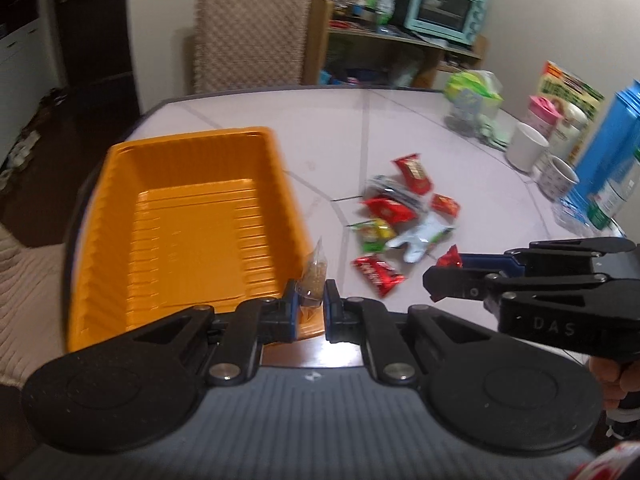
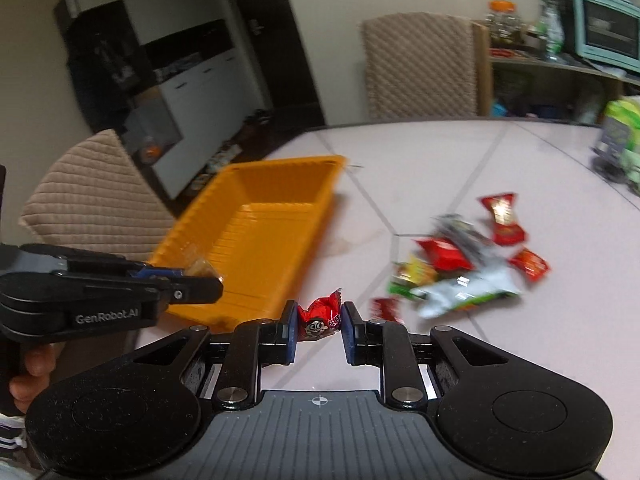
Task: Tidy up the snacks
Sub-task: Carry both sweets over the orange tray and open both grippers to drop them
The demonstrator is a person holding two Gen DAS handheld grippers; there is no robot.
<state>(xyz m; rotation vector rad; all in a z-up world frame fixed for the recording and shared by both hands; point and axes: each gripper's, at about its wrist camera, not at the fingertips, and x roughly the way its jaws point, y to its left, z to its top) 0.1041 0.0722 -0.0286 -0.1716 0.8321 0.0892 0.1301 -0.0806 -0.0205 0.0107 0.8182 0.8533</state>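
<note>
While left gripper [image 1: 311,307] pinches clear crinkly packet [image 1: 313,276], right gripper [image 2: 319,327] clamps glossy red candy [image 2: 320,316], ribbed orange tray [image 1: 192,216] empty.

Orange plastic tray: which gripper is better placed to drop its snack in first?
Probably the left. The left gripper, shut on a clear packet of brown snack, hangs at the near rim of the orange plastic tray. The right gripper holds its red wrapped candy beside the tray.

Snack pile [image 2: 456,264] motion-blurred, labels unreadable; blue box [image 1: 612,140] cut off at edge.
</note>
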